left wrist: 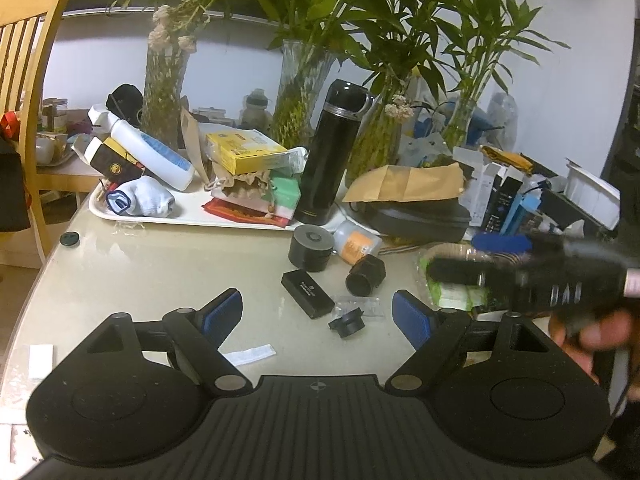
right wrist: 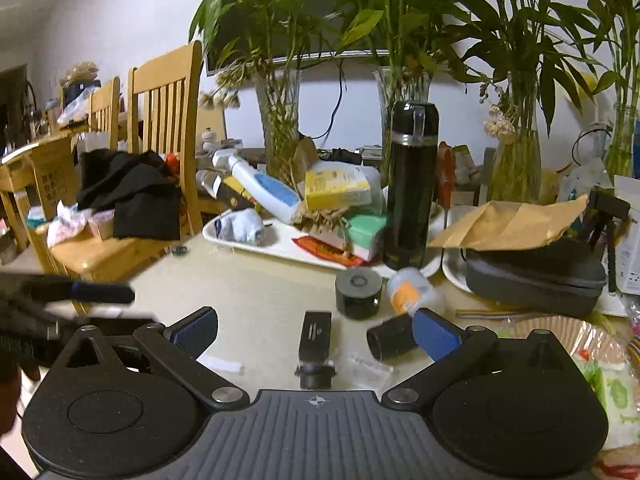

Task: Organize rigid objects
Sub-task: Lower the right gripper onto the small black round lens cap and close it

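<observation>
Left wrist view: both the left tongs (left wrist: pixel 318 312) and right tongs (right wrist: pixel 316 332) gape empty, and either could knock the small black cap (left wrist: pixel 347 323) off the crowded surface (left wrist: pixel 160 272).

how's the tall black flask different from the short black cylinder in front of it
The tall black flask stands on the white tray; the short black cylinder sits on the bare table. The flask is slim and glossy with a silver band and handled cap; the cylinder is squat, matte, with a ringed flat top. Both are black, round and upright.
</observation>
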Available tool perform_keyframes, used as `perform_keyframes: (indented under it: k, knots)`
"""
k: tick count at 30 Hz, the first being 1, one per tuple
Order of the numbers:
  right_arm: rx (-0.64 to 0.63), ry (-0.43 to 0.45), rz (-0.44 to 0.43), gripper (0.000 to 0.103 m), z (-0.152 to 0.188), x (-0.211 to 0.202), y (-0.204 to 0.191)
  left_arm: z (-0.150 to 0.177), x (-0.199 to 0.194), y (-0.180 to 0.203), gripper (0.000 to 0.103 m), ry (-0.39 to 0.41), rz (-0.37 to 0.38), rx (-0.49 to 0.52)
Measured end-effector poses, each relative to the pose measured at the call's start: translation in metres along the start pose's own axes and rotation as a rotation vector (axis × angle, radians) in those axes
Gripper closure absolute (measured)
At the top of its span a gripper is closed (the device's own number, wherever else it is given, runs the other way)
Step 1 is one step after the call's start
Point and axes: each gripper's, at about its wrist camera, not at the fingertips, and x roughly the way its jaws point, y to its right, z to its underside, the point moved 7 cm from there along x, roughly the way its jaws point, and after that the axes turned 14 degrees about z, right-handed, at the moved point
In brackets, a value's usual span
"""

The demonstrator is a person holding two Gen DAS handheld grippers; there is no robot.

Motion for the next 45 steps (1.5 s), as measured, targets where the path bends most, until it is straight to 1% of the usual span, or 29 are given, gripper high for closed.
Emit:
perform_keyframes:
  k: [3,5,8,10,11,12,13,14,16,20,22,26,28,33,36,38,39,42,44,45]
  knots:
    - [0.007,-0.015,0.021,0.000,-0.011,0.009,0.007,0.002,0.002,-0.002,0.020,-0.012,-0.006,-0.007]
    - [0.001,-0.009,0.029,0.000,-0.013,0.014,0.010,0.003,0.003,-0.003,0.020,-0.027,-0.013,-0.007]
    - [0.011,-0.015,0.035,0.000,-0.008,0.023,0.017,0.004,0.004,-0.001,0.020,-0.038,-0.008,0.003]
    - [0.024,-0.037,0.026,0.001,-0.001,0.030,0.020,0.005,0.004,0.000,0.020,-0.044,-0.005,0.012]
    - [0.023,-0.056,0.019,0.003,0.003,0.034,0.021,0.005,0.004,0.001,0.020,-0.049,-0.005,0.013]
    - [0.014,-0.072,0.016,0.008,0.007,0.038,0.021,0.006,0.004,0.001,0.020,-0.054,-0.006,0.013]
    - [0.000,-0.084,0.015,0.011,0.011,0.041,0.021,0.006,0.005,0.001,0.020,-0.057,-0.007,0.012]
    - [-0.012,-0.094,0.017,0.012,0.014,0.044,0.021,0.006,0.005,0.001,0.020,-0.060,-0.009,0.009]
    - [-0.023,-0.112,0.014,0.018,0.018,0.048,0.022,0.007,0.005,0.002,0.020,-0.076,-0.009,0.005]
    - [-0.034,-0.137,-0.009,0.025,0.023,0.054,0.018,0.009,0.004,0.003,0.020,-0.083,-0.003,0.008]
    - [-0.065,-0.151,-0.024,0.034,0.027,0.059,0.013,0.011,0.004,0.002,0.020,-0.098,-0.003,-0.002]
    - [-0.114,-0.188,-0.053,0.037,0.035,0.072,0.002,0.013,0.005,0.001,0.020,-0.109,0.005,-0.009]
    - [-0.131,-0.208,-0.065,0.040,0.039,0.077,-0.003,0.013,0.004,0.001,0.020,-0.108,0.008,-0.010]
    - [-0.181,-0.240,-0.096,0.040,0.045,0.089,-0.018,0.012,0.002,0.002,0.020,-0.101,0.020,-0.016]
    - [-0.189,-0.268,-0.103,0.043,0.050,0.098,-0.023,0.013,0.005,0.001,0.020,-0.108,0.013,-0.021]
    - [-0.189,-0.286,-0.107,0.047,0.052,0.103,-0.027,0.013,0.006,0.001,0.020,-0.113,0.013,-0.019]
    - [-0.183,-0.295,-0.114,0.052,0.052,0.106,-0.028,0.014,0.007,0.002,0.020,-0.114,0.013,-0.017]
    - [-0.167,-0.319,-0.114,0.055,0.053,0.111,-0.029,0.015,0.008,0.001,0.020,-0.117,0.014,-0.014]
    - [-0.174,-0.331,-0.102,0.061,0.054,0.113,-0.029,0.015,0.008,0.000,0.020,-0.119,0.010,-0.017]
    - [-0.175,-0.336,-0.096,0.061,0.055,0.114,-0.028,0.015,0.008,0.000,0.020,-0.119,0.008,-0.019]
